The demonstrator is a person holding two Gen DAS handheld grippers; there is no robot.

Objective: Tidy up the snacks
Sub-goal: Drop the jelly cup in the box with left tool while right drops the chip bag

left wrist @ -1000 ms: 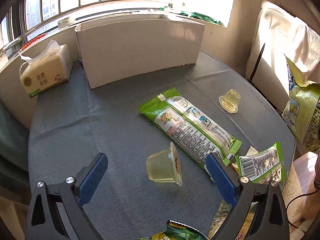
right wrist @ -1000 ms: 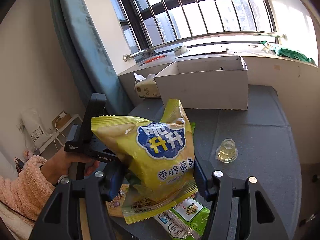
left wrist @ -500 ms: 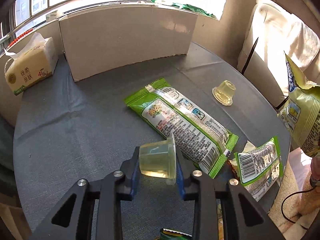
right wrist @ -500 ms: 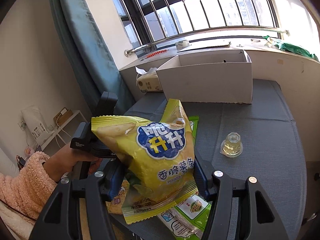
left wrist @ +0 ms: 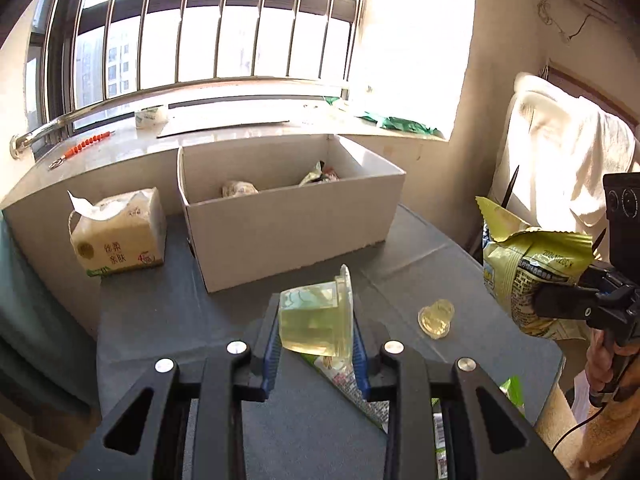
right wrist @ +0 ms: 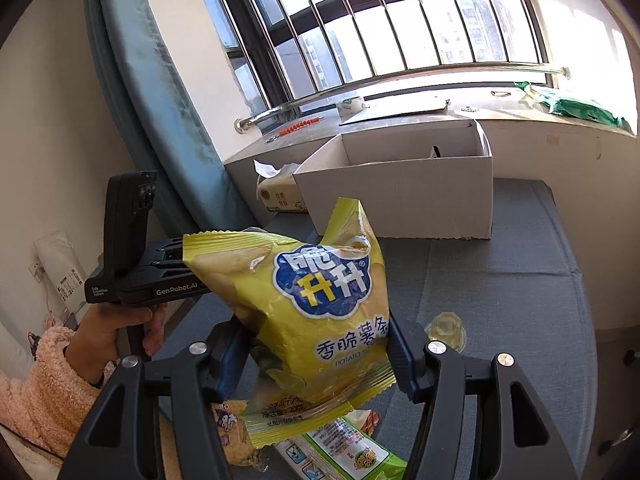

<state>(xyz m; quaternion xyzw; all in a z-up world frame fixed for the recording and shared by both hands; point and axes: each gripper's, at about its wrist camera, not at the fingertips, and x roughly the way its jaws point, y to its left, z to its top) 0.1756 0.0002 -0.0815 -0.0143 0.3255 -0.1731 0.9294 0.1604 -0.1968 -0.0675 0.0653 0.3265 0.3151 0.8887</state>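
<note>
Grey table (left wrist: 168,320), left gripper (left wrist: 316,344) clamping jelly cup (left wrist: 316,320), right gripper (right wrist: 320,356) gripping chip bag (right wrist: 316,304)

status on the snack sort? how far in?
Partway. Done: a few packets already in the cardboard box. In hand: left gripper shut on a jelly cup, right gripper on a yellow chip bag. Left: second jelly cup and green packets on the table.
</note>
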